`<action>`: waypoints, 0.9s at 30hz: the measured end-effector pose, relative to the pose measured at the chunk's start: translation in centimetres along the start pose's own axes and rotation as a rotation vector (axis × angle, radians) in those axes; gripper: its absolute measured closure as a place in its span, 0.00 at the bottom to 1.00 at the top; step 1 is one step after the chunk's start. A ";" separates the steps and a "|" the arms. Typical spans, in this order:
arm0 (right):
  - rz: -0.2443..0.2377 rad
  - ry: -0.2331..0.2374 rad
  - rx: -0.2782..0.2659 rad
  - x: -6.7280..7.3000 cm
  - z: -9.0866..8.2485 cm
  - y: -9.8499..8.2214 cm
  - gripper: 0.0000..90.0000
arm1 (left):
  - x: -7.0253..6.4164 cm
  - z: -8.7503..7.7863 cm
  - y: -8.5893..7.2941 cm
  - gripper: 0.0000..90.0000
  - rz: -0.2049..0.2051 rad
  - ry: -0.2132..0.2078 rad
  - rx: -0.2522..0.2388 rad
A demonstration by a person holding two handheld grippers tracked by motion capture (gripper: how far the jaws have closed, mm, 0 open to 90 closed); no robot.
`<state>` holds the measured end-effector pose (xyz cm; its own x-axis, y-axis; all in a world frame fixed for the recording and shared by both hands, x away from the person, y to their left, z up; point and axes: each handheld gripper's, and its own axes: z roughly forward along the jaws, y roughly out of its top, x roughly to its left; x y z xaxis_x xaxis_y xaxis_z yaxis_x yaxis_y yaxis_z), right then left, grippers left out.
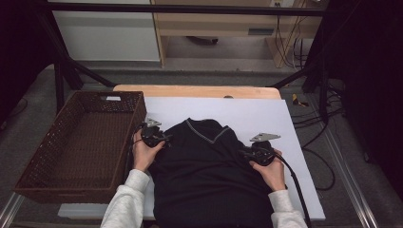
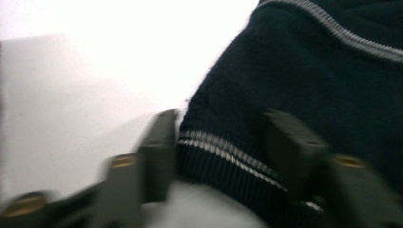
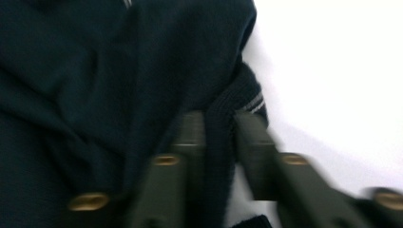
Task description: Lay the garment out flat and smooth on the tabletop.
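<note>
A dark navy sweater (image 1: 204,161) with a grey-striped V-neck lies flat on a white sheet (image 1: 256,111). At its left edge is my left gripper (image 1: 165,138), held by a hand. In the left gripper view, the left gripper (image 2: 223,142) has its jaws standing wide apart, and a striped cuff (image 2: 223,154) lies flat between them. My right gripper (image 1: 244,153) is at the sweater's right edge. The right gripper view shows the right gripper (image 3: 221,137) with its jaws close together and a fold of dark knit (image 3: 219,118) with a striped end pinched between them.
A brown wicker basket (image 1: 28,175) stands at the table's left. The wooden table edge (image 1: 199,91) shows beyond the sheet. Black frame bars and cables run along the right side and the back.
</note>
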<state>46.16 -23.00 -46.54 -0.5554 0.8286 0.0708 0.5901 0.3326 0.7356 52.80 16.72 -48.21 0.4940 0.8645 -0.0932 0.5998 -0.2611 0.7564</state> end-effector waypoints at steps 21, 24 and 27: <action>0.096 -0.298 -0.471 -6.1 -4.2 6.2 0.85 | 1.0 -3.5 9.4 0.66 0.024 0.092 -0.337; 0.101 -0.290 -0.291 -5.9 -2.5 5.1 0.58 | 0.0 -2.7 8.0 0.34 -0.012 0.013 -0.259; 0.093 -0.265 -0.278 -5.1 -2.9 4.1 0.44 | -1.1 -2.9 6.8 0.26 -0.031 -0.044 -0.241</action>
<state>49.72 -27.15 -41.96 -0.3151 0.9491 -0.0044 0.4295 0.1468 0.8910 54.52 15.18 -41.09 0.5080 0.8494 -0.1427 0.4499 -0.1204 0.8849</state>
